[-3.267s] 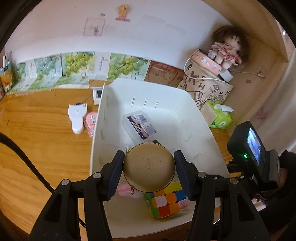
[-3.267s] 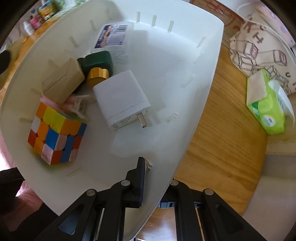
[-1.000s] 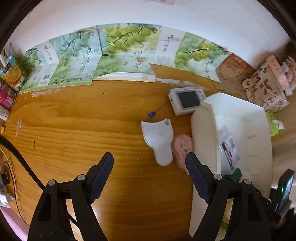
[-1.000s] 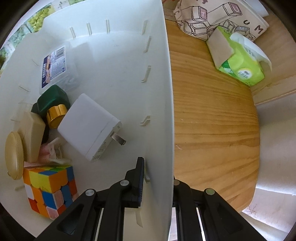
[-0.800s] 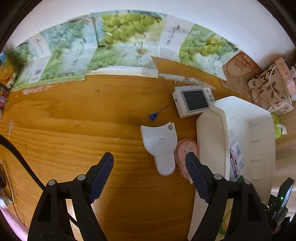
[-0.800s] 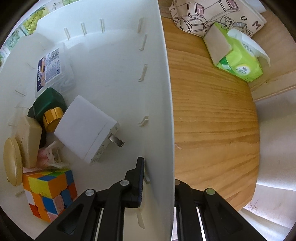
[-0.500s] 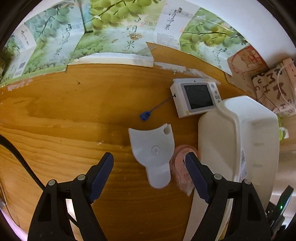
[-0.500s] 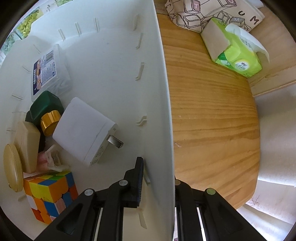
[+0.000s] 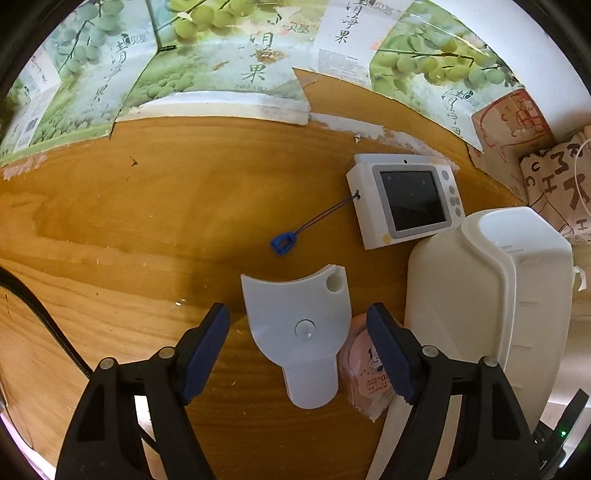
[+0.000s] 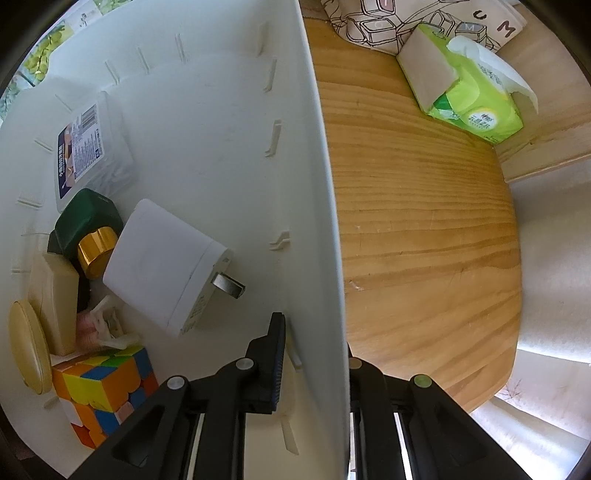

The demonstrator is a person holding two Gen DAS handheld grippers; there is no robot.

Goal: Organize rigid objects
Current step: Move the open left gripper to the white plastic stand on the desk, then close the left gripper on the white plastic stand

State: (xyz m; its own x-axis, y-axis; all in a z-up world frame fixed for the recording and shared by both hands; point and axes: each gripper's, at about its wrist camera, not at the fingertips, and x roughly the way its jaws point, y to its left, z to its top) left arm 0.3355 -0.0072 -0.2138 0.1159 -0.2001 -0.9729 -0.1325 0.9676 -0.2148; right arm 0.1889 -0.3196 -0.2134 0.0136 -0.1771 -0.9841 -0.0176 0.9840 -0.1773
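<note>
In the left wrist view a flat white plastic piece (image 9: 299, 332) lies on the wooden table. My left gripper (image 9: 297, 349) points down over it, one finger on each side. Its jaws are closing, and the pads stand clear of the piece. A pink round packet (image 9: 364, 373) lies against the piece's right edge. The white bin (image 9: 480, 295) stands just to the right. My right gripper (image 10: 314, 369) is shut on the bin's wall (image 10: 317, 184). Inside the bin lie a colour cube (image 10: 103, 387), a white charger (image 10: 162, 266), a green bottle (image 10: 88, 229), a labelled clear box (image 10: 85, 147) and a round wooden disc (image 10: 26, 343).
A small white device with a screen (image 9: 406, 199) and a blue clip on a cord (image 9: 282, 242) lie beyond the white piece. Grape-printed cardboard (image 9: 221, 55) lines the back. A green tissue pack (image 10: 472, 92) and a printed bag (image 10: 406, 22) sit right of the bin.
My left gripper has come down and forward over the table, so the white piece now lies between its fingers, and the fingers stand slightly closer together. The right gripper keeps its hold on the bin wall.
</note>
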